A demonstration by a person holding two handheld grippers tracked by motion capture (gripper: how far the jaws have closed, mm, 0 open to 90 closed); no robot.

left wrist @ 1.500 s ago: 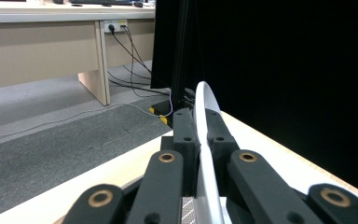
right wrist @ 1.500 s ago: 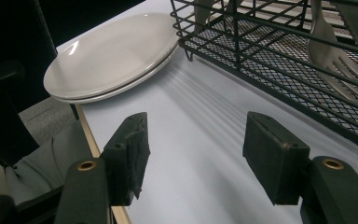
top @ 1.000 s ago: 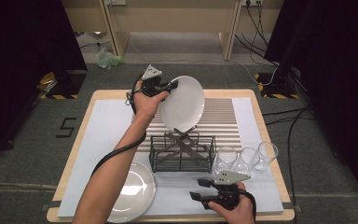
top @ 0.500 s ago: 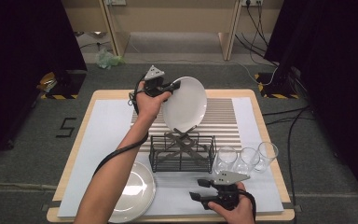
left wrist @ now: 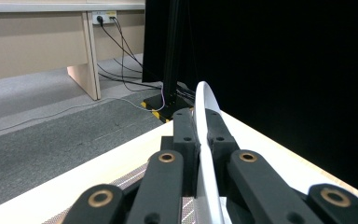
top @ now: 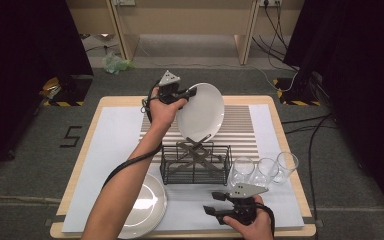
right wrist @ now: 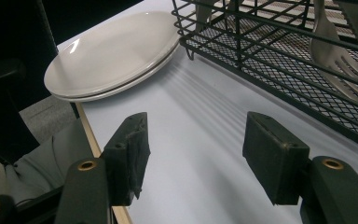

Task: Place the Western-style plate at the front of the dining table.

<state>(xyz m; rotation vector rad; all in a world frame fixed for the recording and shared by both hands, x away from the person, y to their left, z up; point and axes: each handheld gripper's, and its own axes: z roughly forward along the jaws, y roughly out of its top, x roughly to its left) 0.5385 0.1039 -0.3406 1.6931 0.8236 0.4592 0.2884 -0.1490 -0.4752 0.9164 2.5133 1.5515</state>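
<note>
My left gripper point(top: 190, 93) is shut on the rim of a white plate point(top: 202, 112), which it holds on edge and tilted above the far side of the black wire rack point(top: 196, 164). Along its own jaws the plate point(left wrist: 206, 154) shows edge-on, clamped between the two pads. A stack of two more white plates point(top: 145, 205) lies flat at the table's near left, beside my left forearm. My right gripper point(top: 211, 202) rests open near the front edge, right of centre. Between its jaws I see only bare white mat, with the plate stack point(right wrist: 112, 53) ahead of them.
Three clear glasses point(top: 264, 169) stand in a row to the right of the rack. A striped mat point(top: 245, 125) covers the far middle of the table. The rack's wire wall point(right wrist: 279, 56) and a fork point(right wrist: 335, 51) inside it stand close to my right gripper.
The held plate has shifted only slightly, staying above the rack's far side. The right gripper has kept still.
</note>
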